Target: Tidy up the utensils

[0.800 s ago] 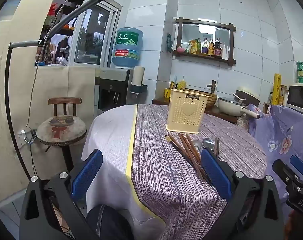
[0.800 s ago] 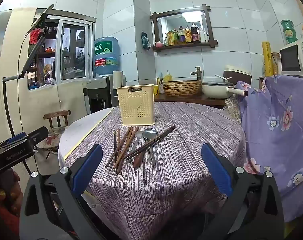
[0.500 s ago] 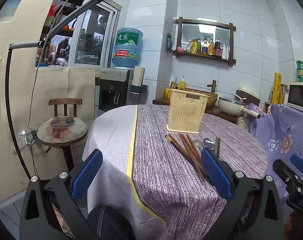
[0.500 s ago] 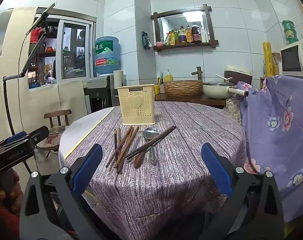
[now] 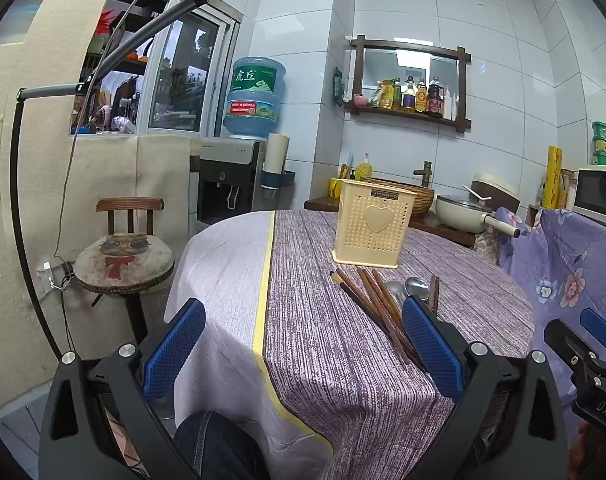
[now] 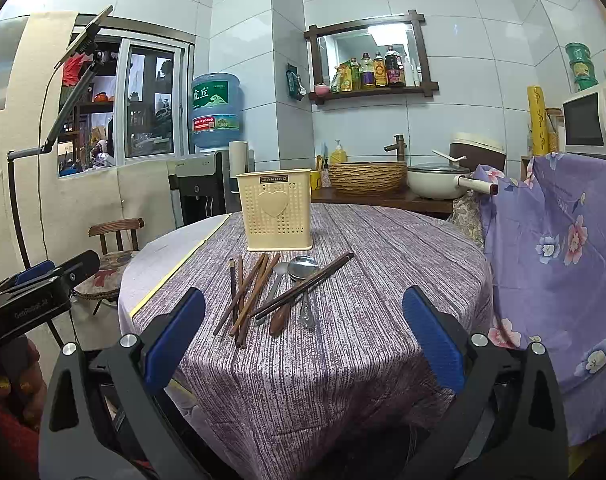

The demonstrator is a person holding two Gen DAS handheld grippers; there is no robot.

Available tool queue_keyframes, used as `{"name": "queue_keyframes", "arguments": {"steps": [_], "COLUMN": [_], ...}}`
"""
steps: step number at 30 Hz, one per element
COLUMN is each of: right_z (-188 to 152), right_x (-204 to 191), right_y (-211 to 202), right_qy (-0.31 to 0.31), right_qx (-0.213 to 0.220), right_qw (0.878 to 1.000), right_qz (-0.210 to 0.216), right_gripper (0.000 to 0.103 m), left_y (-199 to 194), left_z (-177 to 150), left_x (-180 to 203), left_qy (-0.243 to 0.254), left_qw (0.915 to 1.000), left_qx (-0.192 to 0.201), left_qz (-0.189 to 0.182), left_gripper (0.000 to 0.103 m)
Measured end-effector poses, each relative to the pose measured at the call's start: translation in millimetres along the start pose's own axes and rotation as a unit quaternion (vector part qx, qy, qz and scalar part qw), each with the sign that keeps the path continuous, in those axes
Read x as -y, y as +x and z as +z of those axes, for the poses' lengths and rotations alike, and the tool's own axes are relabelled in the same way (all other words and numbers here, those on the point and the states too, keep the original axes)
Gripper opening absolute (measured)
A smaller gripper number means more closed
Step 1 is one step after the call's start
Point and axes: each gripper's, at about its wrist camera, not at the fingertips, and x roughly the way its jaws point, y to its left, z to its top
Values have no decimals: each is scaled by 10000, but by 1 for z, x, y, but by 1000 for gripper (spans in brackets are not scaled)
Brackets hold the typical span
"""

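Note:
A cream perforated utensil holder (image 6: 278,210) with a heart on its front stands upright on the round table; it also shows in the left wrist view (image 5: 374,225). In front of it lie several brown chopsticks (image 6: 250,294) and metal spoons (image 6: 303,270) in a loose pile; the left wrist view also shows the chopsticks (image 5: 373,298) and spoons (image 5: 417,286). My right gripper (image 6: 303,336) is open and empty, short of the pile. My left gripper (image 5: 303,344) is open and empty at the table's near left edge.
The table has a purple striped cloth (image 6: 375,280) over a white one (image 5: 223,264). A cushioned wooden chair (image 5: 125,256) stands left. A purple floral cover (image 6: 555,248) hangs right. A counter behind holds a basket (image 6: 367,176) and a pot (image 6: 437,180).

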Motion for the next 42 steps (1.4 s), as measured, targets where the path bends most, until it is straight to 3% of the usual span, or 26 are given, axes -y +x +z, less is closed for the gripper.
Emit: {"name": "queue_keyframes", "arguments": {"steps": [42], "right_z": [0], "right_x": [-2], "right_y": [2], "right_qy": [-60], "right_qx": [-29], "right_qw": [10000], "right_qz": [33], "right_gripper": [98], "left_y": [0], "left_z": [-2], "left_x": [-1], "left_qy": [4], "left_qw": [10000], "left_qx": [9], "left_qz": [-1], "left_gripper": [98]}}
